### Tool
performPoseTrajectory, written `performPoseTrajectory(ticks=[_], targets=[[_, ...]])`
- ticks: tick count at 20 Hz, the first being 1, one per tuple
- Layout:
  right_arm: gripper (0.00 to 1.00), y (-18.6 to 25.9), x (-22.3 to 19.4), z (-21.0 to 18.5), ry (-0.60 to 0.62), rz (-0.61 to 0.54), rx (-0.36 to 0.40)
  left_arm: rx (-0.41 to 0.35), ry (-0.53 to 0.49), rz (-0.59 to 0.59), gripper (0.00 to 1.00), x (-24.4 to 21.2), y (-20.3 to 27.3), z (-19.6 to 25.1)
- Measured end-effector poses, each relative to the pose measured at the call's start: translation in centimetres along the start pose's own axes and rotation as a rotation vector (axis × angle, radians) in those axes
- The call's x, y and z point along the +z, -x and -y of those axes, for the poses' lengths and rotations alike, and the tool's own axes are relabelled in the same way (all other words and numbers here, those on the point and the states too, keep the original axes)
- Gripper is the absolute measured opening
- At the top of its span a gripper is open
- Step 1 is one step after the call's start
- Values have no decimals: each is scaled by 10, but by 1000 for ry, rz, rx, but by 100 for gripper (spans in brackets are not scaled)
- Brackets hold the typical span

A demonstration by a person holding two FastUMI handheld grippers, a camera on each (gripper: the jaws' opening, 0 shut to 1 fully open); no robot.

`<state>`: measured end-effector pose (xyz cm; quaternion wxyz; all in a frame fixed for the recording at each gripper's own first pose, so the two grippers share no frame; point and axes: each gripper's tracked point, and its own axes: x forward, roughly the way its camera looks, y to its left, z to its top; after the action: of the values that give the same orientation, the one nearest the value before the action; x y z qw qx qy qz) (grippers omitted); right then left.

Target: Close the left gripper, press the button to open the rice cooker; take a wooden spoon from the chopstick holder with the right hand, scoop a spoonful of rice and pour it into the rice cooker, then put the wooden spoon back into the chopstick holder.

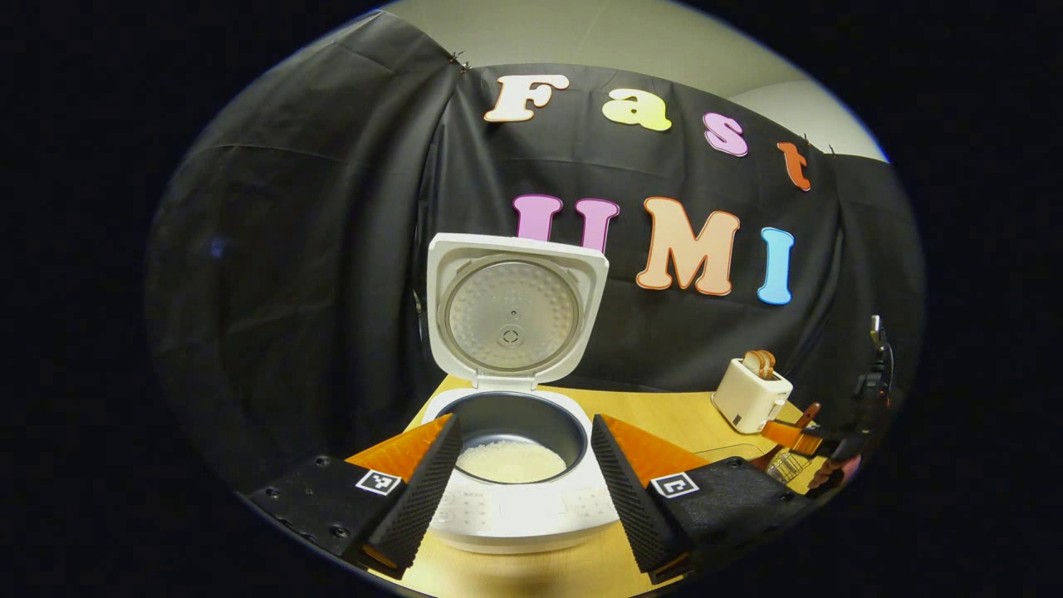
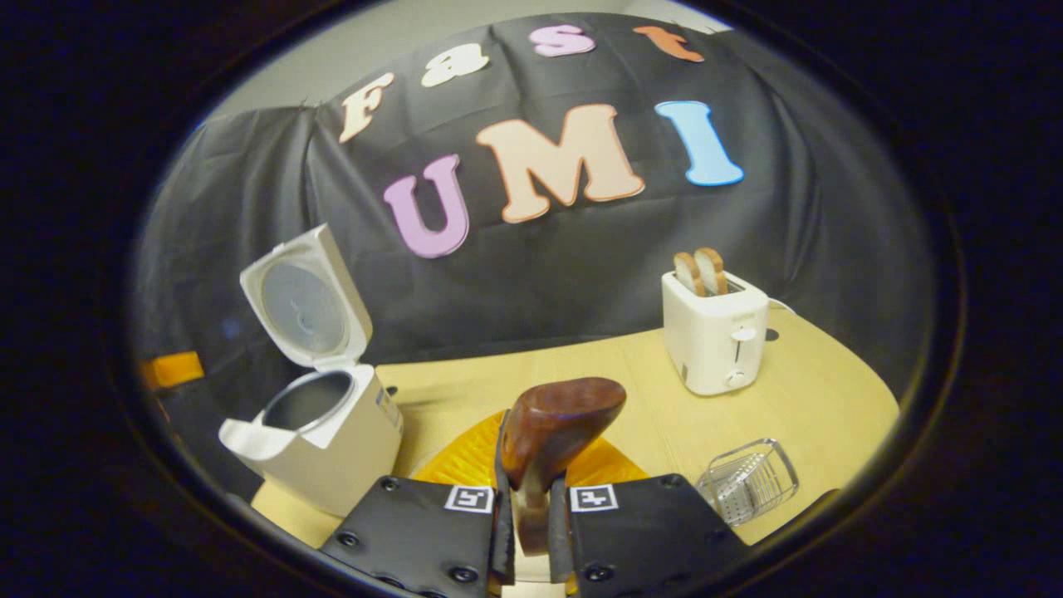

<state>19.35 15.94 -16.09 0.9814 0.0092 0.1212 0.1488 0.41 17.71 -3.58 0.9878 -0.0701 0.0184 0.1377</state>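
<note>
Right gripper view shows the right gripper (image 2: 531, 515) squeezing the wooden spoon (image 2: 552, 432), bowl end up. Just past it to the right sits the wire chopstick holder (image 2: 747, 482) on the table (image 2: 598, 374). Further back stands a toaster (image 2: 714, 332). Left gripper view shows the left gripper (image 1: 523, 490) spread wide apart around the open rice cooker (image 1: 519, 432), with rice (image 1: 511, 461) inside and its lid (image 1: 513, 309) up.

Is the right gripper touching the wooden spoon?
Touching: in the right gripper view, the right gripper is shut on the wooden spoon, both fingers pressing its handle.
</note>
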Motion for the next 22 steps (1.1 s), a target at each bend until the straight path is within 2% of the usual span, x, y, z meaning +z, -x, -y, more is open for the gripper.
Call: performPoseTrajectory(ticks=[5, 9, 15, 22], targets=[[19, -8, -29, -8, 222, -34, -59, -2, 19, -20, 93, -10, 0, -10], [19, -6, -47, -31, 210, -71, -19, -3, 20, -28, 93, -16, -1, -17], [20, -4, -59, -54, -40, -144, 15, -3, 22, -20, 93, -15, 1, -27], [20, -3, -65, -33, -491, -209, -26, 3, 45, -17, 93, -17, 7, -36]])
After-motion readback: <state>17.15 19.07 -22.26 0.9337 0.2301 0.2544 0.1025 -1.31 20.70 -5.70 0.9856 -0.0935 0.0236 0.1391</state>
